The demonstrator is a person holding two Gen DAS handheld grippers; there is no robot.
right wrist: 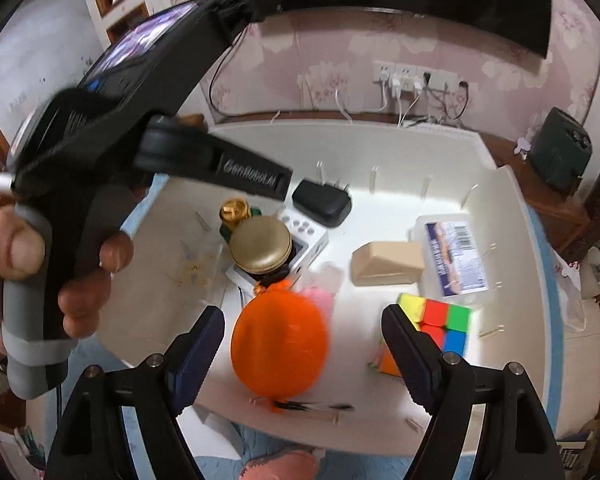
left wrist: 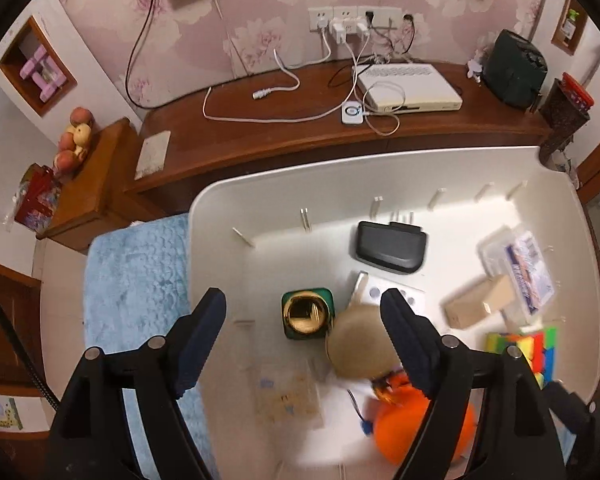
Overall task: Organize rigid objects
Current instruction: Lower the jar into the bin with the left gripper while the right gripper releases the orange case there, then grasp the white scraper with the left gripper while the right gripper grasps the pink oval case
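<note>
A white bin holds the objects. My left gripper is open above a green bottle with a gold cap, and its pads are clear of the bottle. A round gold lid lies just right of the bottle, partly behind the right finger. My right gripper is open above an orange ball and does not touch it. A colourful puzzle cube sits by its right finger. A hand holds the left tool, whose finger reaches over the bin.
Also in the bin are a black adapter, a white button device, a wooden block, a labelled clear box and a clear bag of small parts. A blue mat lies underneath. A wooden cabinet with cables stands behind.
</note>
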